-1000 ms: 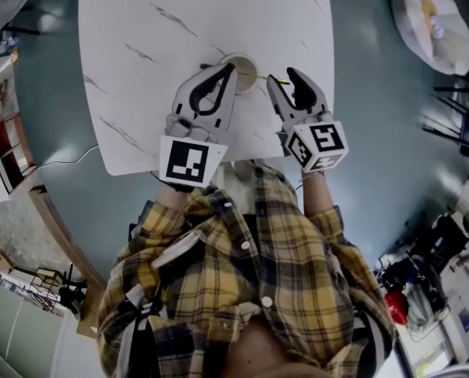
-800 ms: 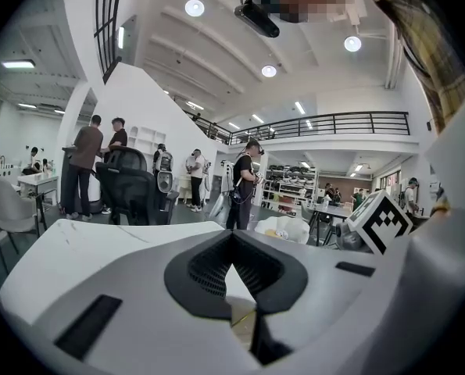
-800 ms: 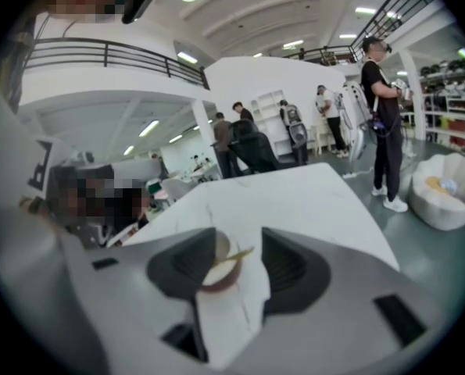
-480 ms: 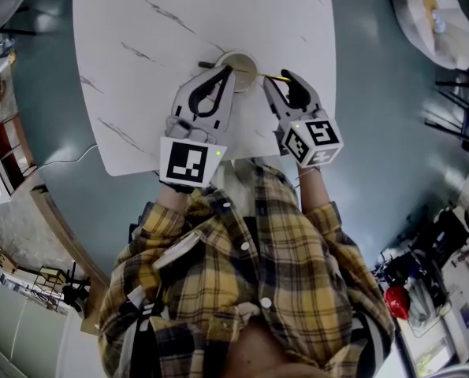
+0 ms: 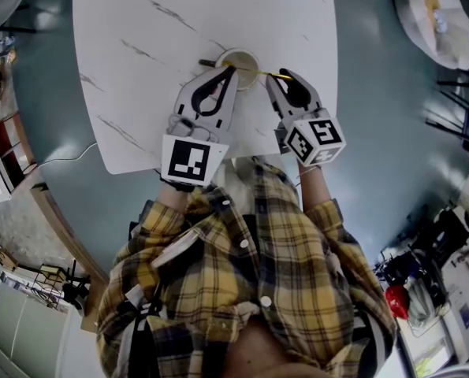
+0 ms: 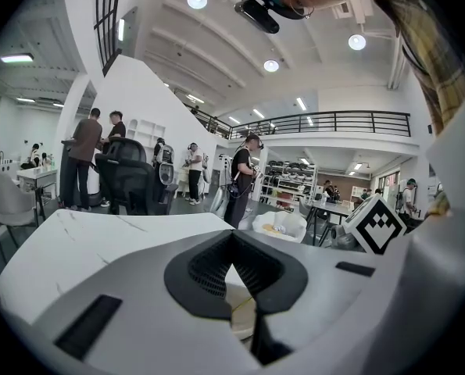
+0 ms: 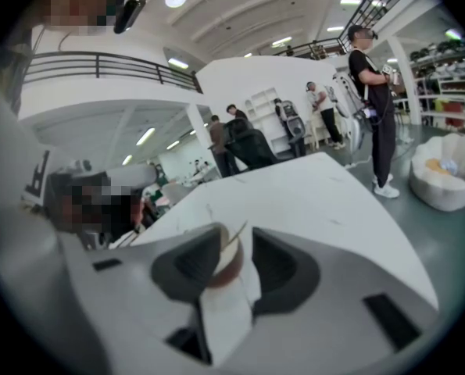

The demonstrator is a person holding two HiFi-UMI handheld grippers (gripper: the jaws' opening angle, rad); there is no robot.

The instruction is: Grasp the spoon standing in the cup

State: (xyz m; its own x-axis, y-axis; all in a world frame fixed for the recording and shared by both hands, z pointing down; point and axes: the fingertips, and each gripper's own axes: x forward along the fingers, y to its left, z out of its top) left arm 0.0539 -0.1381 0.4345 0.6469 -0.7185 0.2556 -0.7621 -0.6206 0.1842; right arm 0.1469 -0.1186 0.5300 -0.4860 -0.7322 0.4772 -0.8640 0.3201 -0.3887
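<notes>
Right gripper view shows the right gripper [image 7: 236, 238] with its jaws parted by a moderate gap and closed on nothing. The thin yellow spoon [image 7: 237, 231] rises inside that gap, touching neither dark pad as far as can be seen. Just beyond the fingertips stands the cup [image 7: 227, 266], cream with a brown band, and the spoon leans out of it toward this gripper.

In the head view the right gripper [image 5: 284, 79] lies just right of the cup [image 5: 239, 54], with the outer end of the spoon [image 5: 267, 74] between its two fingertips. The left gripper [image 5: 231, 70] sits on the near left side of the cup, its tips drawn together right at the rim.

In the left gripper view the left gripper [image 6: 232, 237] has its tips meeting, with nothing clamped. Through the opening between its curved fingers the cup [image 6: 239, 315] shows close behind, the spoon [image 6: 242, 303] a thin yellow line across it.

The cup stands on a white marble-patterned table [image 5: 179, 22], toward the edge nearest the person. Nearer than the cup, beyond that table edge, are both grippers' marker cubes and the person's yellow plaid shirt [image 5: 242, 282]. Far to the right of the cup, off the table, a white bag [image 5: 435, 22] lies on the grey floor.
</notes>
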